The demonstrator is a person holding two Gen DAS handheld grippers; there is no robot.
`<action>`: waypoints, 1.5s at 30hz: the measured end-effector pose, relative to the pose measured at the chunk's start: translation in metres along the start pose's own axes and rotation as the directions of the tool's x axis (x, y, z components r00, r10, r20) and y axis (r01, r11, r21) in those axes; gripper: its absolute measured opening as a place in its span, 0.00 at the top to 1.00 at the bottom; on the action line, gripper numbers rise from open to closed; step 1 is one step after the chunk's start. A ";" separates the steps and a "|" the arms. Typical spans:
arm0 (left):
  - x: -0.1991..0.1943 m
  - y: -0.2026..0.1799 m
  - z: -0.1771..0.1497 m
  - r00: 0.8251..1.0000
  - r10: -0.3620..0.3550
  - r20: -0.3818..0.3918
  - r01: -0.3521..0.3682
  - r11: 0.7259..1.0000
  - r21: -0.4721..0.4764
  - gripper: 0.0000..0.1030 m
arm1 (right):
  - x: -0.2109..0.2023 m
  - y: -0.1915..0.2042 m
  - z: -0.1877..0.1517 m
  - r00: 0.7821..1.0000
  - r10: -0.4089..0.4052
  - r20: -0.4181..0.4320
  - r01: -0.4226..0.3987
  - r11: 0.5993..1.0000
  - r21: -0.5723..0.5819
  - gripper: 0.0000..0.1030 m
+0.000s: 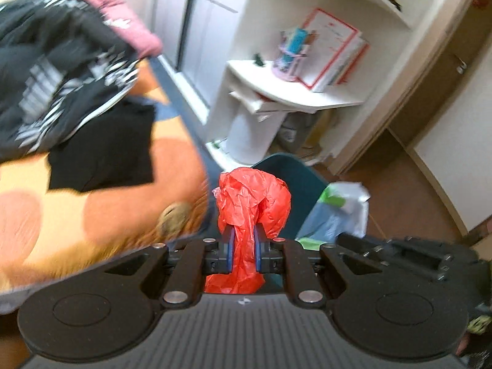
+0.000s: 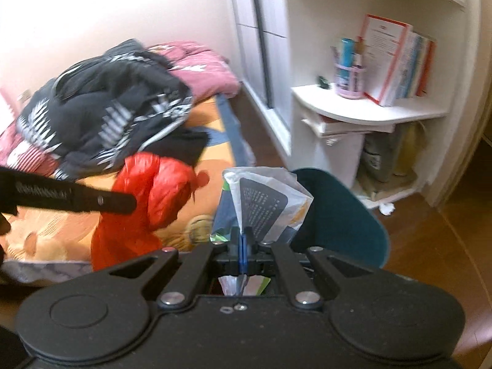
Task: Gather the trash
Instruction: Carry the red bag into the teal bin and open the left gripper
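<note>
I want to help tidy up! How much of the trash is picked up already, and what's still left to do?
Two pieces are picked up: the left gripper is pinching a red plastic bag, and the right gripper is clamped on a crumpled wrapper. Neither has been dropped off anywhere yet. A small white scrap lies on the floor by the shelf, possibly trash too.

The right gripper (image 2: 243, 243) has its fingers (image 2: 238, 246) pinched tight on a crumpled white wrapper (image 2: 264, 203) with a dark printed panel. To its left a red plastic bag (image 2: 147, 203) hangs from the left gripper (image 2: 123, 203), over the bed (image 2: 200, 141) piled with dark clothes (image 2: 107, 117). Behind the wrapper stands what looks like a teal bin (image 2: 338, 209), blurred. A white shelf (image 2: 369, 107) holds books (image 2: 399, 67).
</note>
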State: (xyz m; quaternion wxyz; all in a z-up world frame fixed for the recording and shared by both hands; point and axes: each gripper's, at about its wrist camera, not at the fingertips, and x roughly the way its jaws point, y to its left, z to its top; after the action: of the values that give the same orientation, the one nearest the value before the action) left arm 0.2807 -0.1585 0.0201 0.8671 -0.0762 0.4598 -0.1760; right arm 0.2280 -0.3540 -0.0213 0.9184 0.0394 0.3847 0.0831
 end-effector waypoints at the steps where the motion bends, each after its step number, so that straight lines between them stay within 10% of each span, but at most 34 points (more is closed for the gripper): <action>1: 0.006 -0.009 0.006 1.000 -0.004 -0.003 0.004 1.000 0.006 0.88 | 0.002 -0.007 -0.001 1.000 -0.008 0.001 0.008 1.000 0.013 0.99; 20: 0.164 -0.071 0.021 0.982 -0.009 -0.190 0.018 0.999 0.048 0.88 | 0.078 -0.077 -0.037 0.987 -0.075 -0.144 0.097 0.984 0.153 0.98; 32: 0.206 -0.066 0.001 0.956 0.034 -0.292 -0.017 0.998 0.060 0.84 | 0.093 -0.086 -0.047 0.983 -0.069 -0.169 0.104 0.973 0.206 0.80; 38: 0.192 -0.065 0.001 0.965 0.045 -0.257 -0.030 0.998 0.060 0.39 | 0.082 -0.083 -0.046 0.986 -0.053 -0.157 0.084 0.976 0.200 0.74; 45: 0.158 -0.059 -0.001 0.977 0.034 -0.212 -0.019 0.997 0.071 0.38 | 0.058 -0.071 -0.040 0.990 -0.039 -0.134 0.064 0.981 0.184 0.70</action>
State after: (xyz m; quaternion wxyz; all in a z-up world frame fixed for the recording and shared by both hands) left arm 0.3472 -0.2727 -0.0842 0.8170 -0.0208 0.5448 -0.1875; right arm 0.2485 -0.4126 -0.0996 0.8855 0.1102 0.4507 0.0251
